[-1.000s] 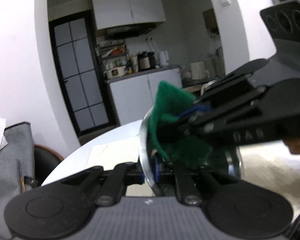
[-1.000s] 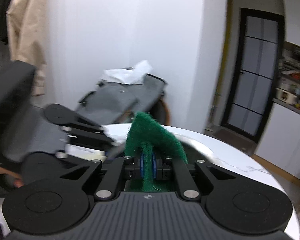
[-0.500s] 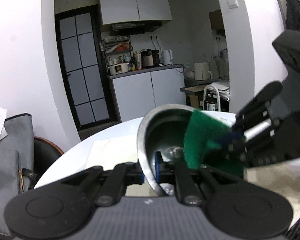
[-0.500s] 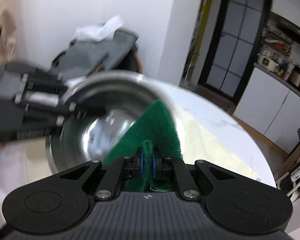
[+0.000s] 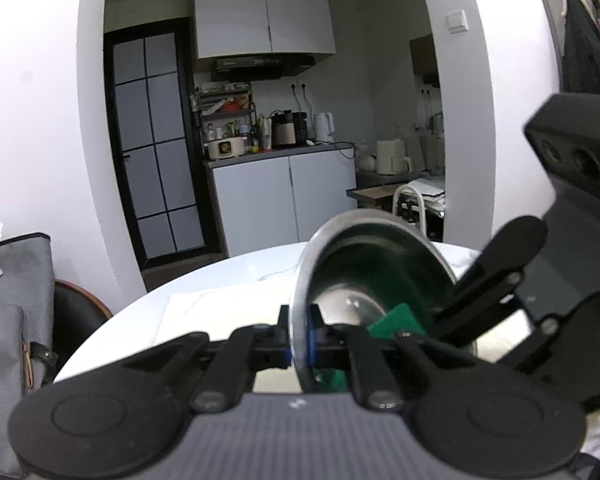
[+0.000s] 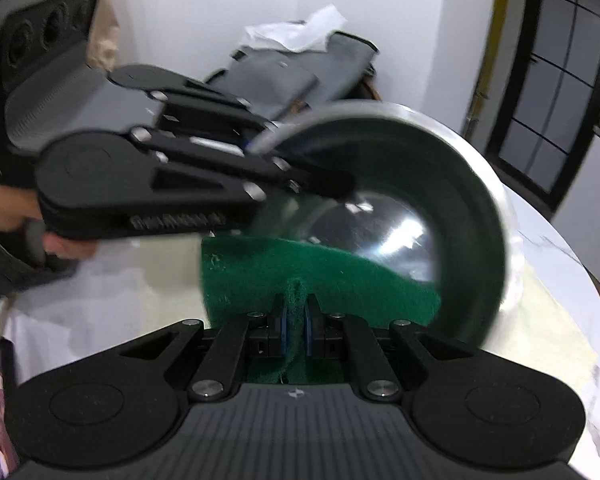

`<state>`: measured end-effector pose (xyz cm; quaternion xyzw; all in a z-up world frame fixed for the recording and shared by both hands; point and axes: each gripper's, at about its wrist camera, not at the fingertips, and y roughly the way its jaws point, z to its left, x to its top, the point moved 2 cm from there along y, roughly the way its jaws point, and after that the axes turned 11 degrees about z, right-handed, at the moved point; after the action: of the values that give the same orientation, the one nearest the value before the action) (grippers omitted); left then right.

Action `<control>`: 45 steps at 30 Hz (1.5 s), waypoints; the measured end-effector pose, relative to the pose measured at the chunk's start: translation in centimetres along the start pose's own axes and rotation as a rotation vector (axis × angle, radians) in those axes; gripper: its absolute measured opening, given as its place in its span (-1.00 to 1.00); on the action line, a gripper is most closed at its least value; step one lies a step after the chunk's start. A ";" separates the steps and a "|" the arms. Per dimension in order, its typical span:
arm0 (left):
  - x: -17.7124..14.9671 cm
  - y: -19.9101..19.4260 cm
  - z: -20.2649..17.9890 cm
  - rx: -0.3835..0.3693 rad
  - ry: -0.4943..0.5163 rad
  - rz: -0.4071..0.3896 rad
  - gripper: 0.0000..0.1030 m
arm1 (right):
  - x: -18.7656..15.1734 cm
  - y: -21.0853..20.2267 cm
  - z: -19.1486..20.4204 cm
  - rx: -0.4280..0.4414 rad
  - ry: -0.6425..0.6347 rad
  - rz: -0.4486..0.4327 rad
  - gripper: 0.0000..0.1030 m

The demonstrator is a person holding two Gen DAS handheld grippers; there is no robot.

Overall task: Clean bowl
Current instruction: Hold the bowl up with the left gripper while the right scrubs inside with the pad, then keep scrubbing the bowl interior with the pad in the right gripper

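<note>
The steel bowl (image 6: 452,184) is shiny, tipped on edge above the white table (image 6: 560,280), its rim pinched tight in the left gripper (image 5: 299,338). The right gripper (image 6: 296,322) is clamped on a green scouring pad (image 6: 300,268) lying against the bowl's mirrored inside.

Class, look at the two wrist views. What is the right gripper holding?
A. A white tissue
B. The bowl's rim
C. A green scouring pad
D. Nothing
C: the right gripper is shut on the green pad, which reaches into the steel bowl.
</note>
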<state>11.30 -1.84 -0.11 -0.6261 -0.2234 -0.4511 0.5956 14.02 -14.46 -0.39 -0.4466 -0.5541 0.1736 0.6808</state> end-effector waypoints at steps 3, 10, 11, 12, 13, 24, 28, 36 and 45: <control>-0.1 0.0 0.0 -0.001 0.003 0.002 -0.90 | 0.6 -0.3 0.0 0.026 0.007 -0.055 -0.82; -0.1 0.2 0.8 -0.020 -0.021 0.016 -0.90 | 0.9 -0.7 -0.3 -0.009 0.043 -0.116 -0.82; -0.2 0.2 0.9 -0.021 -0.020 0.017 -0.90 | 0.9 -0.7 -0.3 -0.023 0.041 -0.117 -0.82; -0.2 0.2 0.9 -0.022 -0.021 0.018 -0.90 | 0.9 -0.7 -0.4 -0.030 0.040 -0.117 -0.82; -0.2 0.2 1.0 -0.024 -0.022 0.020 -0.90 | 0.9 -0.7 -0.5 -0.034 0.042 -0.118 -0.82; -0.3 0.6 1.7 -0.027 -0.028 0.039 -0.88 | 0.3 -2.1 -2.0 -0.123 0.078 -0.157 -0.82; -0.2 0.6 1.8 -0.031 -0.030 0.039 -0.87 | 0.3 -2.3 -2.9 -0.145 0.105 -0.166 -0.82; -0.2 0.5 2.4 -0.058 -0.061 0.040 -0.88 | 0.5 -2.1 -2.6 -0.130 0.092 -0.170 -0.82; 0.2 0.5 2.6 -0.058 -0.061 0.049 -0.88 | 0.5 -0.6 -0.7 -0.086 0.003 -0.085 -0.82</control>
<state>12.58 0.48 0.10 -0.6615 -0.2129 -0.4235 0.5811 14.66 -14.69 0.42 -0.4516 -0.5786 0.1198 0.6685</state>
